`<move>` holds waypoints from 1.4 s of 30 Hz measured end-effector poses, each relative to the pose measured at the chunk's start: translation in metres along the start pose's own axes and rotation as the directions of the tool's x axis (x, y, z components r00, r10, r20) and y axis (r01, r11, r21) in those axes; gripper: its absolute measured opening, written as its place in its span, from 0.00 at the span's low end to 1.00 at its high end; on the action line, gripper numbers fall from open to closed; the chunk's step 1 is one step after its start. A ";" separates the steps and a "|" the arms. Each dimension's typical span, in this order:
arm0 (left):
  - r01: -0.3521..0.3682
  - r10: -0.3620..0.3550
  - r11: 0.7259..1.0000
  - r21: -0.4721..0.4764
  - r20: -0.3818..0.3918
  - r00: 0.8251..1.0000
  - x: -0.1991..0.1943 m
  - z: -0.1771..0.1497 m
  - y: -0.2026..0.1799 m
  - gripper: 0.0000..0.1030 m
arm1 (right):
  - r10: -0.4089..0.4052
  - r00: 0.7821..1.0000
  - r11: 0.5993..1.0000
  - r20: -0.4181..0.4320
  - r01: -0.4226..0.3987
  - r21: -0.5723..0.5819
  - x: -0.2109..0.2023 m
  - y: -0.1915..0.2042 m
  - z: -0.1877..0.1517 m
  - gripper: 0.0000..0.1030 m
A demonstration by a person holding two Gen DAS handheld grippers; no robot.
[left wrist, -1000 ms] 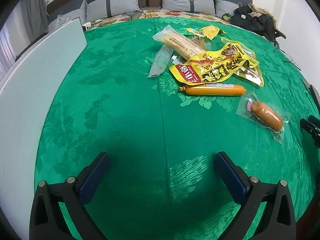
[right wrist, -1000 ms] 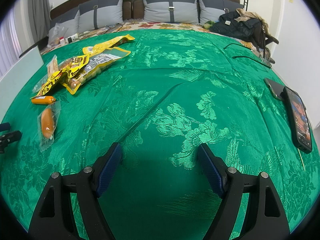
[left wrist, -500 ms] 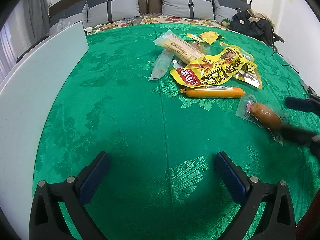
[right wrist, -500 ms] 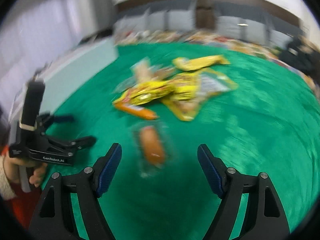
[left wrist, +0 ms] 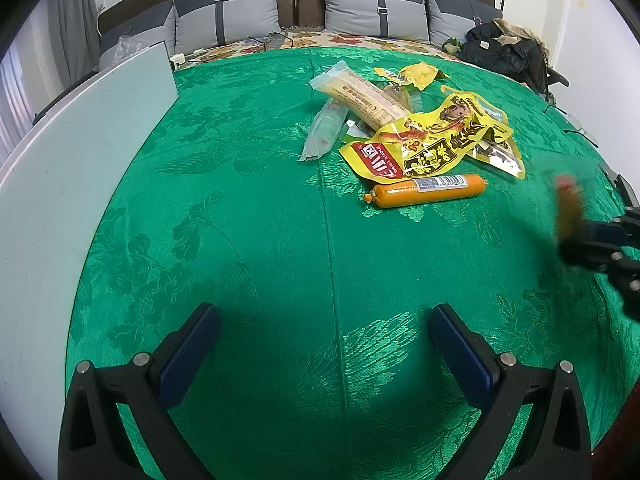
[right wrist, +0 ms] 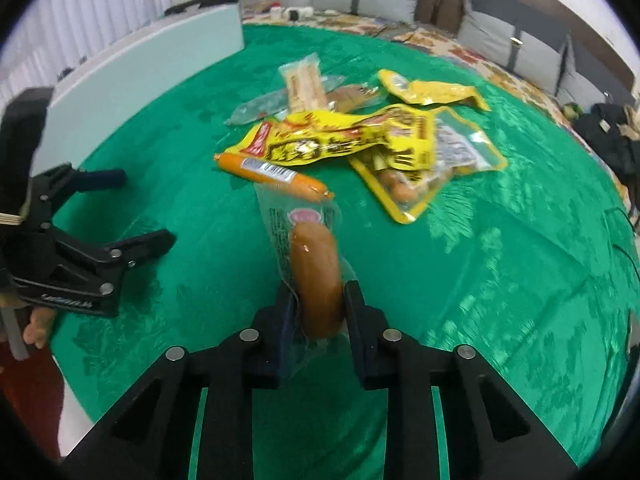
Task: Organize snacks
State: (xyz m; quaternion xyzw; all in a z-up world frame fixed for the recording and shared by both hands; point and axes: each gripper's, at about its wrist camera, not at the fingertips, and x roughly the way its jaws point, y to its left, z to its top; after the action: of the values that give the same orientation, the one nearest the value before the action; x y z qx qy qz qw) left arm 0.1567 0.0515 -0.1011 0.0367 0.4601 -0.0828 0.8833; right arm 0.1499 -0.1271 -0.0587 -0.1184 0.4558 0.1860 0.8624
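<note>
A short brown sausage in a clear vacuum pack [right wrist: 312, 264] stands upright between the pads of my right gripper [right wrist: 318, 300], whose jaws are closing tight on it and press both of its sides. In the left wrist view that pack [left wrist: 568, 208] shows as a blur at the right edge, lifted off the cloth by the right gripper [left wrist: 592, 240]. My left gripper [left wrist: 324, 312] hangs open over bare green cloth with nothing between its fingers; the right wrist view has it at the left [right wrist: 140, 208]. A long orange sausage [left wrist: 424, 190] lies in front of a yellow snack bag [left wrist: 432, 140].
The pile also holds a cracker pack [left wrist: 360, 96], a clear pouch [left wrist: 324, 132] and a small yellow packet [left wrist: 416, 74]. A white board [left wrist: 80, 152] runs along the left edge of the green cloth [left wrist: 260, 240]. A dark bag [left wrist: 504, 52] sits at the far right.
My right gripper swung left to the short sausage pack, closed on it and lifted it off the cloth. The left gripper stayed in place and open.
</note>
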 end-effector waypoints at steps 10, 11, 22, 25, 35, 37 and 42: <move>0.000 0.000 1.000 0.000 0.000 1.000 0.000 0.000 0.000 1.00 | -0.218 0.971 0.933 0.095 0.179 0.313 -0.030 -0.080 -0.030 0.22; 0.000 0.000 1.000 0.000 0.000 1.000 0.000 0.000 0.000 1.00 | -0.222 0.971 0.920 0.088 0.178 0.349 -0.029 -0.091 -0.034 0.23; -0.001 0.001 1.000 0.000 0.000 1.000 0.000 0.000 0.000 1.00 | -0.192 0.978 0.892 0.078 0.141 0.429 -0.016 -0.116 -0.058 0.76; -0.001 0.001 1.000 0.000 -0.001 1.000 0.001 0.000 0.000 1.00 | -0.219 0.975 0.904 0.043 0.186 0.384 -0.009 -0.109 -0.054 0.81; -0.004 0.004 1.000 -0.002 -0.001 1.000 0.000 0.000 0.002 1.00 | -0.228 0.973 0.910 0.030 0.202 0.361 -0.009 -0.108 -0.056 0.84; -0.004 0.004 1.000 -0.002 -0.001 1.000 0.000 0.000 0.002 1.00 | -0.227 0.973 0.910 0.030 0.202 0.361 -0.009 -0.109 -0.056 0.84; -0.008 0.008 1.000 -0.004 0.000 1.000 0.000 -0.001 0.003 1.00 | -0.227 0.973 0.910 0.030 0.202 0.361 -0.009 -0.109 -0.057 0.84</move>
State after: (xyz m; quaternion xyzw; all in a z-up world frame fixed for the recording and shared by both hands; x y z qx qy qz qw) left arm 0.1567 0.0541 -0.1015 0.0368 0.4602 -0.0783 0.8836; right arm 0.1500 -0.2484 -0.0788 -0.0029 0.4352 0.0086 0.9003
